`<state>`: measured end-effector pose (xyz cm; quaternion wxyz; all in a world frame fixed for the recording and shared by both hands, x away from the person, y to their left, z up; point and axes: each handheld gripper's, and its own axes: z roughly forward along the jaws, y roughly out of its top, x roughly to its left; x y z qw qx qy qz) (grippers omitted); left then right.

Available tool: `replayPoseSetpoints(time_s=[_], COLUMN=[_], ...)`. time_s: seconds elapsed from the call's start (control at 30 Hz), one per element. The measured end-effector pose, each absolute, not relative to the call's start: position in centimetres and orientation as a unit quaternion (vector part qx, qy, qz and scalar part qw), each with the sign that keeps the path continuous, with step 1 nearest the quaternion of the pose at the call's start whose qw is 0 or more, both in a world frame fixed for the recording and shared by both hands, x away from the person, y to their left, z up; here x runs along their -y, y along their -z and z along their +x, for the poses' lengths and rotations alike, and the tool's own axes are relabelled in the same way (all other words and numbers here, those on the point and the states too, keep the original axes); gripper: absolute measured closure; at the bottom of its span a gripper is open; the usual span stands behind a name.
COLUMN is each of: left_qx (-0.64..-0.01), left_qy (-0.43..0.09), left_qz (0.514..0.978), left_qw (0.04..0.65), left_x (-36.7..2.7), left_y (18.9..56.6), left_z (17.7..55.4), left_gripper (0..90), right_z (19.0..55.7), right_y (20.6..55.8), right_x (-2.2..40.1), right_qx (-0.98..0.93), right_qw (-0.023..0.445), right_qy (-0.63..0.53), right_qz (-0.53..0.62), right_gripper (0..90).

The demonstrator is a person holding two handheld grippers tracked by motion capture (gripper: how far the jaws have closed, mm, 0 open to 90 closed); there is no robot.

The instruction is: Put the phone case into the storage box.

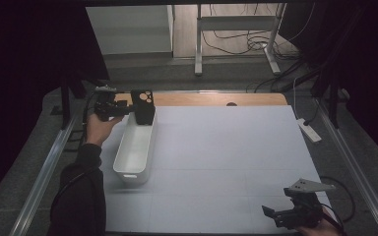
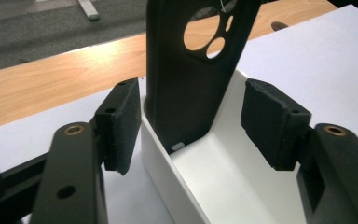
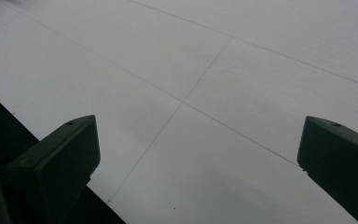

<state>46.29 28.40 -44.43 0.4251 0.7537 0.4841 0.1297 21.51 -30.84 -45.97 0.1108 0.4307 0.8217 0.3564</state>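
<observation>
A black phone case (image 1: pixel 143 105) (image 2: pixel 191 88) with round camera cut-outs stands upright in the far end of a narrow white bin (image 1: pixel 128 174) (image 2: pixel 168 186), leaning on its end wall. My left gripper (image 1: pixel 130 109) (image 2: pixel 196 123) is level at the bin's far-left corner, open, with the case between its pads. The right pad (image 2: pixel 272 121) stands clear of the case, and the left pad (image 2: pixel 121 123) is close beside its edge. My right gripper (image 1: pixel 275 214) (image 3: pixel 198 158) is open over the white mat at the near right, with nothing between its fingers.
A white mat (image 1: pixel 226 147) covers most of the table, with a strip of wood (image 1: pixel 202 100) bare along the far edge. A white power strip (image 1: pixel 309 130) lies off the right side. Metal rails run along both sides.
</observation>
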Motion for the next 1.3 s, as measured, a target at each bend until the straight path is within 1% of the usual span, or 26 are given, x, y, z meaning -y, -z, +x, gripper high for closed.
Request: replayPoseSetpoints(time_s=[0.23, 0.43, 0.47, 0.63, 0.8, 0.87, 1.03, 1.3], left_qx=[-0.478, -0.471, -0.469, -0.463, -0.462, -0.462, -0.460, -0.451], left_qy=[-0.111, -0.099, -0.100, -0.094, -0.084, -0.079, -0.079, -0.086], left_qz=[0.758, 0.762, 0.764, 0.774, 0.780, 0.781, 0.780, 0.778], left_qw=[0.429, 0.432, 0.431, 0.421, 0.413, 0.413, 0.417, 0.429], left_x=[-28.5, -28.2, -28.2, -28.0, -27.8, -27.7, -27.6, -27.3], left_y=[44.2, 44.0, 43.9, 43.9, 44.0, 44.1, 44.2, 44.1], left_z=[45.6, 45.1, 45.0, 44.4, 43.9, 43.7, 43.1, 41.8], left_gripper=[31.6, 20.3, 20.3, 12.1, 7.3, 4.0, 0.2, 0.0], right_z=[21.5, 21.5, 21.5, 21.6, 21.5, 21.5, 21.5, 21.5], right_y=[46.0, 46.0, 46.0, 46.0, 46.0, 45.9, 45.9, 45.9], right_x=[30.9, 30.9, 30.9, 30.9, 30.8, 30.8, 30.8, 30.8], right_qx=[-0.822, -0.821, -0.822, -0.822, -0.821, -0.822, -0.822, -0.822], right_qw=[0.111, 0.111, 0.111, 0.111, 0.111, 0.112, 0.112, 0.112], right_qy=[-0.357, -0.357, -0.357, -0.357, -0.357, -0.356, -0.356, -0.356], right_qz=[0.431, 0.431, 0.430, 0.430, 0.431, 0.430, 0.431, 0.431], right_gripper=[0.0, 0.0, 0.0, 0.0, 0.0, 0.0, 0.0, 0.0])
